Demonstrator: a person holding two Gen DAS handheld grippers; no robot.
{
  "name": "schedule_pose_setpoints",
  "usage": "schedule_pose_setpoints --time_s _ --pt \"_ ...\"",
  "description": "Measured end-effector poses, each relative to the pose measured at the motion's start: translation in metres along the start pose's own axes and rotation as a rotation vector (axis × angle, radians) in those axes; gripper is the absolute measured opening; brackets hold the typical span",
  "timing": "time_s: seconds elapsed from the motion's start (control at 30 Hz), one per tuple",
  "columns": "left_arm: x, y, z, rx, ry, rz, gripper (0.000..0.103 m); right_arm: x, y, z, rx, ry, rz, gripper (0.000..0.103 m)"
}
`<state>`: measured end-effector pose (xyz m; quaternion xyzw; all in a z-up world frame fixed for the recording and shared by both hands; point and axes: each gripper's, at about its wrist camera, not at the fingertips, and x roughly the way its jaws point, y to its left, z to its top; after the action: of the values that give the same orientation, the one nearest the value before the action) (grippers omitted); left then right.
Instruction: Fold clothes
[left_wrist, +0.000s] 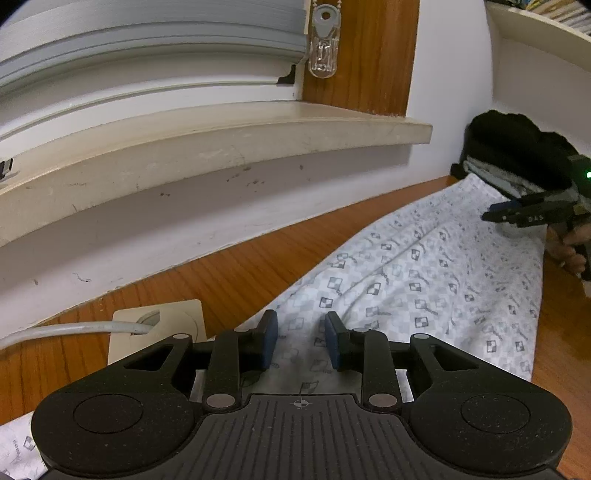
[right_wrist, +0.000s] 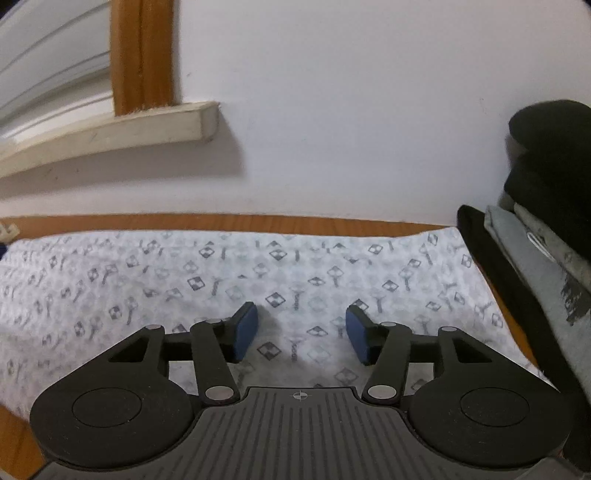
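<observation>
1. The left gripper (left_wrist: 301, 341) has its jaws part open over the near end of the cloth (left_wrist: 424, 280), gripping nothing; the fabric lies flat between the pads, likely waiting for a pinch.
2. The right gripper (right_wrist: 301, 334) has wider jaws, empty, over the cloth's other end, clear of the fabric.
3. The patterned cloth is spread long and flat on the table (left_wrist: 229, 273), so both ends are within reach for a fold.
4. Edges: a stack (right_wrist: 535, 266) of folded clothes touches the cloth's right end; the wall (right_wrist: 332, 129) runs close behind; a socket (left_wrist: 162, 325) and cable (left_wrist: 66, 330) sit just left.
5. Open room lies mainly above and toward the near side.
</observation>
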<state>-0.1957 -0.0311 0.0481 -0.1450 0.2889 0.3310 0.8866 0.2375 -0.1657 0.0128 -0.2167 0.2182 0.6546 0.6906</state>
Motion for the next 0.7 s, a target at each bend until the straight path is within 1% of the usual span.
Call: schedule_pose_setpoints --time_s 0.13,0.27,0.37,0.4,0.43,0.47,0.5,0.53,0.6,0.67,0.7 --pt "-0.008 -0.004 -0.007 -0.002 0.001 0.001 0.031 -0.015 -0.006 -0.009 -0.006 0.010 0.018 0.053" --pt "-0.020 -0.013 -0.020 -0.010 -0.001 -0.008 0.031 -0.040 -0.010 -0.018 -0.006 0.009 0.035 0.053" --pt "-0.030 -0.023 -0.025 -0.013 0.000 0.014 0.033 -0.048 -0.011 -0.024 -0.004 -0.001 0.033 0.053" --pt "-0.034 -0.024 -0.026 -0.017 0.000 0.028 0.041 -0.050 -0.011 -0.025 -0.005 -0.003 0.028 0.053" --pt "-0.042 -0.023 -0.027 -0.025 -0.009 0.043 0.051 -0.051 -0.010 -0.026 -0.006 -0.005 0.023 0.054" --pt "-0.057 -0.017 -0.031 -0.029 -0.023 0.069 0.056 -0.052 -0.009 -0.026 -0.004 -0.006 0.020 0.055" --pt "-0.071 -0.012 -0.034 -0.033 -0.036 0.096 0.064 -0.050 -0.009 -0.026 0.000 -0.006 0.020 0.055" --pt "-0.086 -0.006 -0.037 -0.037 -0.050 0.122 0.068 -0.050 -0.009 -0.026 0.003 -0.007 0.020 0.055" --pt "-0.116 0.006 -0.044 -0.045 -0.074 0.176 0.071 -0.049 -0.009 -0.026 0.007 -0.007 0.020 0.055" --pt "-0.148 0.032 -0.057 -0.052 -0.067 0.252 0.078 -0.048 -0.009 -0.026 0.010 -0.007 0.020 0.055" --pt "-0.162 0.048 -0.066 -0.063 -0.055 0.305 0.079 -0.048 -0.010 -0.026 0.012 -0.007 0.019 0.055"
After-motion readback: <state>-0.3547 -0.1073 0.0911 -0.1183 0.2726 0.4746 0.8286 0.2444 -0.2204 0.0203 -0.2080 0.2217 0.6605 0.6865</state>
